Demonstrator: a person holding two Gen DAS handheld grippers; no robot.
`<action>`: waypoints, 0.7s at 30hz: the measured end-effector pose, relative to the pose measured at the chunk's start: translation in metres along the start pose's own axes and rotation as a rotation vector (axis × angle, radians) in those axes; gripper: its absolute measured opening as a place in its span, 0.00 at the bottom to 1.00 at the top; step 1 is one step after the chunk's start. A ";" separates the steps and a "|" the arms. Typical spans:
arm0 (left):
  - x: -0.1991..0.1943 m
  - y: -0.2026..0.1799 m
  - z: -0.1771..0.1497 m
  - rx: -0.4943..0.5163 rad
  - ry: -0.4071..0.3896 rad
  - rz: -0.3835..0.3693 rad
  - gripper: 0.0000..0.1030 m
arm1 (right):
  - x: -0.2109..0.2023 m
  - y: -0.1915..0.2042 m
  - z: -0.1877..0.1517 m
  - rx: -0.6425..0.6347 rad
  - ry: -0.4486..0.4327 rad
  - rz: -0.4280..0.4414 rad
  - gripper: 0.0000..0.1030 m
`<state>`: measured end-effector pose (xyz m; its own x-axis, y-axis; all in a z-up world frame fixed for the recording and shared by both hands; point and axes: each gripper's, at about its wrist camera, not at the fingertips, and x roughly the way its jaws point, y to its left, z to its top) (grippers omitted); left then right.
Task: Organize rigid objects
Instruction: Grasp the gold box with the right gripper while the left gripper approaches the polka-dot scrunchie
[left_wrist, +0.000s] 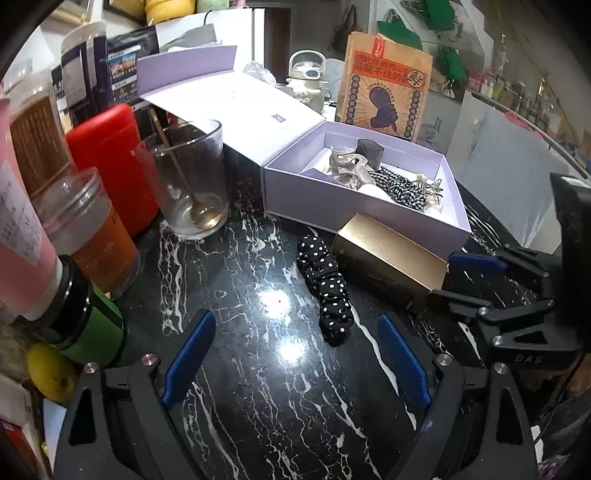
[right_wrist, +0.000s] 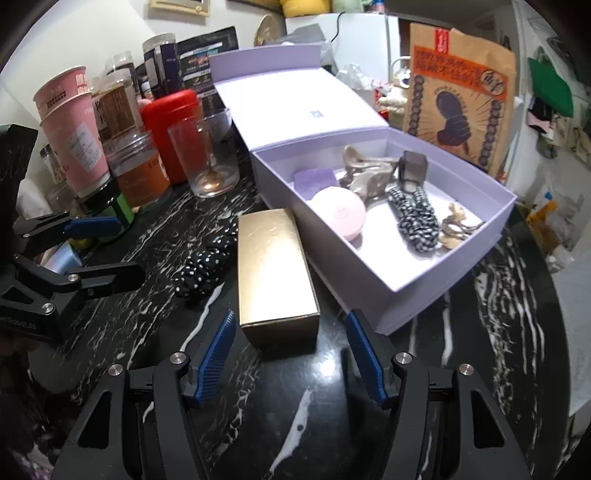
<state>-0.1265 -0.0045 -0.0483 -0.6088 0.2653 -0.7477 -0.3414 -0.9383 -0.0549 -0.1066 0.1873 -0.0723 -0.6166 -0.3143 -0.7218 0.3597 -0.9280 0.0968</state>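
The left gripper (left_wrist: 297, 354) is hovering with jaws spread and empty over the marble table (left_wrist: 258, 406), leaving the approach clear. The polka-dot scrunchie (left_wrist: 325, 291) is lying against the gold box (right_wrist: 275, 273), which is resting on the table just beside the lavender storage box (right_wrist: 424, 291). The right gripper (right_wrist: 291, 354) is standing wide open with the near end of the gold box between its pads, probably lining up to grasp it for the storage box.

Bright overhead glare on the marble tabletop (left_wrist: 273, 299) — fisheye-warped, dark edges.
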 end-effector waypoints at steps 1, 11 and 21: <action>0.001 0.002 0.000 -0.011 0.003 -0.009 0.88 | 0.004 0.001 0.002 -0.006 0.010 0.004 0.61; 0.018 0.019 -0.003 -0.112 0.049 -0.051 0.88 | 0.021 0.009 0.007 -0.053 0.035 -0.002 0.45; 0.029 0.012 0.002 -0.110 0.058 -0.069 0.88 | -0.003 0.011 -0.016 -0.099 0.054 -0.081 0.44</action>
<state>-0.1495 -0.0073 -0.0696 -0.5427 0.3201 -0.7766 -0.2985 -0.9377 -0.1779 -0.0893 0.1812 -0.0805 -0.6087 -0.2252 -0.7608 0.3793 -0.9248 -0.0297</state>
